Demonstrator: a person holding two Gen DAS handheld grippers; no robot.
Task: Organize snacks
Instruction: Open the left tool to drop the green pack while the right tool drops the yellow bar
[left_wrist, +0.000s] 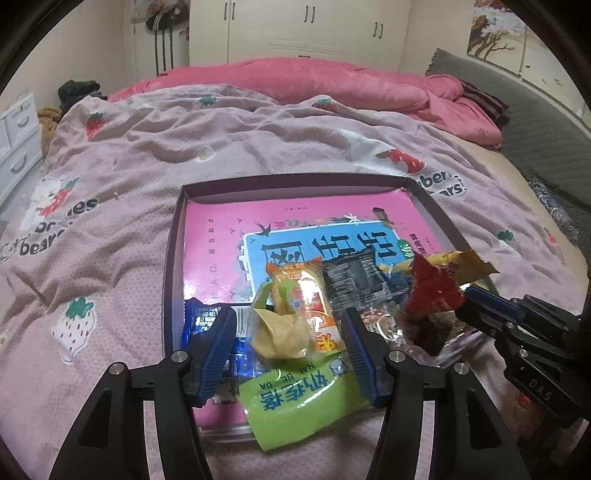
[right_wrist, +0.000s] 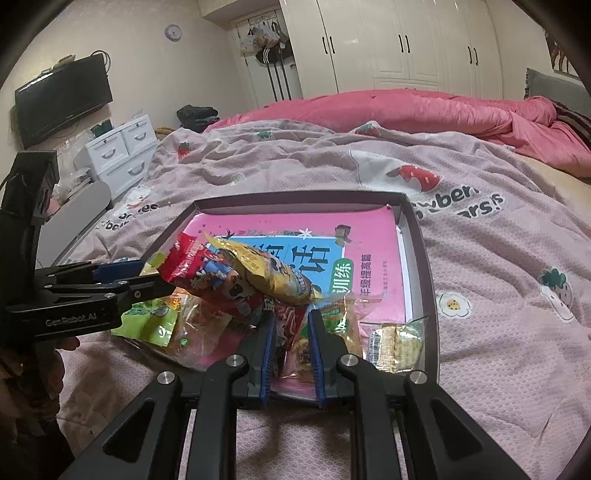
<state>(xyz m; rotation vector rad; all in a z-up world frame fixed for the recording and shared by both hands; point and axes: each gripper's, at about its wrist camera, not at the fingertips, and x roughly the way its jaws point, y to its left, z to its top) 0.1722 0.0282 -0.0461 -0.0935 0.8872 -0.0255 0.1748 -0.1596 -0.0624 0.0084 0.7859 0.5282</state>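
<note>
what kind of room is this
Most likely a home bedroom: the snack tray sits on a bed with a strawberry-print blanket, white wardrobes stand behind, and a TV hangs on the wall.

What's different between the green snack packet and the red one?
The green packet lies flat, overhanging the near edge of the tray; the red packet stands crumpled and raised above the pile. Green sits by the left gripper; red by the right gripper. Both are snack packets.

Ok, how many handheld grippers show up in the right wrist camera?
2: the right black two-finger gripper at bottom centre, reaching into the snack pile, and the left black two-finger gripper coming in from the left edge. None looks hidden.
</note>
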